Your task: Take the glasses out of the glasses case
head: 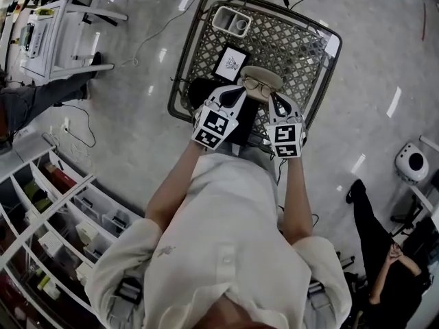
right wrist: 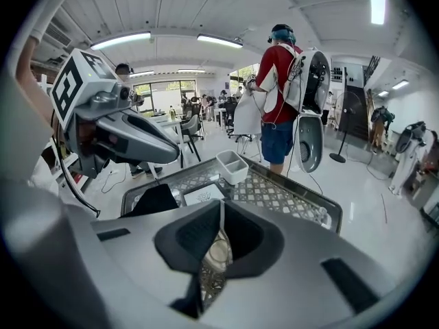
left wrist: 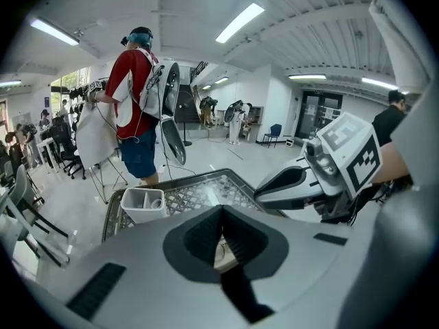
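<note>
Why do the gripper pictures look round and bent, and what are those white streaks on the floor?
Left and right gripper views: wide-angle lenses bow the ceiling lights and blacken the corners. Head view: the streaks look like lamp glare on the glossy floor.

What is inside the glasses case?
A pair of glasses shows in the beige glasses case. The near side of the case is covered by the left gripper and the right gripper, so anything there cannot be seen.
</note>
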Tool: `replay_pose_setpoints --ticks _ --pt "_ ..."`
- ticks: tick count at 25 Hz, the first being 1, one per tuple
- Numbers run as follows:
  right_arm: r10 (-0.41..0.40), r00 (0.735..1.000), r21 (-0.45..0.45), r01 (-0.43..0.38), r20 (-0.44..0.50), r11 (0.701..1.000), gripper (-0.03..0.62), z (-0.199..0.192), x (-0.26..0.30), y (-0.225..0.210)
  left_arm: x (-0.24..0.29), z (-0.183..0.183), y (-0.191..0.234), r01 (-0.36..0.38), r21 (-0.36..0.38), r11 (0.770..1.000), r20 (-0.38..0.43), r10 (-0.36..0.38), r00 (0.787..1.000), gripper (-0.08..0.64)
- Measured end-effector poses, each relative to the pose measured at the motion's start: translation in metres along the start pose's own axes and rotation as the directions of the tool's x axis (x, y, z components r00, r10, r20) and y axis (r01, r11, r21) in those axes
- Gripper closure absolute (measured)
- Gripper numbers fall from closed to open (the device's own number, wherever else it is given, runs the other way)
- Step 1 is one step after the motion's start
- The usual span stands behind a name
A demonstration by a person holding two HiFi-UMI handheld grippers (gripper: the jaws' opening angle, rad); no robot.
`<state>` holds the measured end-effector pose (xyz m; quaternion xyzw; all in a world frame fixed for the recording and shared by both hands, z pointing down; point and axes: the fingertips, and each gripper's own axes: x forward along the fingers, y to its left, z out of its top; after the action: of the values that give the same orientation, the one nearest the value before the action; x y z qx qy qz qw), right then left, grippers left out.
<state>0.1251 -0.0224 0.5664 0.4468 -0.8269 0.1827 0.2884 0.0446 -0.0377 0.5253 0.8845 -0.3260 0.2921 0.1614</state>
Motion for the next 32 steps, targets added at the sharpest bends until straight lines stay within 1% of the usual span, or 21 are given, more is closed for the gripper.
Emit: replay_pose_setpoints --ticks 5,13,17,26,32 --pt "-0.005 0.999 -0.030 0.004 -0.033 1.000 0.561 -0.009 0.017 -0.001 0.011 -0.005 0.006 0.024 -0.002 1.000 -0.007 -0.024 1.000 0.548" --pt "-0.011 0.995 -0.064 0.004 -0.100 0.998 0.552 -0.022 0.046 0.000 0.029 -0.025 0.011 0.083 -0.018 0.996 -0.047 -0.084 0.995 0.547" --pt "-0.015 0.990 -0.123 -0.002 -0.138 0.992 0.551 -0.029 0.059 0.000 0.037 -0.032 0.010 0.112 -0.028 0.993 -0.062 -0.114 0.992 0.548" --pt "0.008 0.974 -0.195 -0.054 -0.227 0.979 0.537 -0.048 0.088 0.004 0.053 -0.049 0.021 0.131 -0.071 0.989 -0.092 -0.138 0.986 0.548" --pt "0.024 0.960 -0.218 -0.088 -0.280 0.972 0.526 -0.063 0.104 0.005 0.059 -0.053 0.027 0.136 -0.086 0.987 -0.099 -0.144 0.985 0.547"
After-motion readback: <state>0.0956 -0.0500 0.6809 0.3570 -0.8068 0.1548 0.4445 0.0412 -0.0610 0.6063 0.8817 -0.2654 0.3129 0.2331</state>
